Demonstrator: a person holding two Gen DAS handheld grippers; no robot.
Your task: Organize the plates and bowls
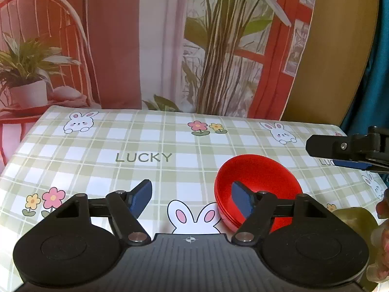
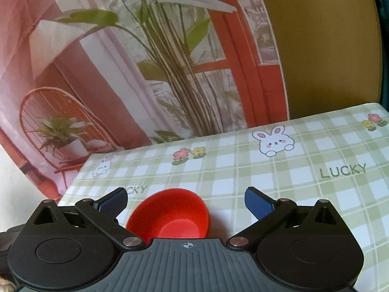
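Observation:
A stack of red bowls (image 1: 257,182) sits on the checked tablecloth (image 1: 170,146), nested and tilted a little. My left gripper (image 1: 192,198) is open and empty; its right finger stands in front of the stack's near rim, and I cannot tell if it touches. In the right wrist view the red stack (image 2: 170,214) lies just ahead, between the spread fingers. My right gripper (image 2: 186,202) is open and empty above it. The right gripper also shows in the left wrist view (image 1: 345,150), hovering beyond the bowls on the right.
A pale green object (image 1: 355,219) shows blurred at the right edge, near the bowls. A printed backdrop with plants and a red chair hangs behind the table's far edge (image 1: 170,112). The cloth stretches left and far from the bowls.

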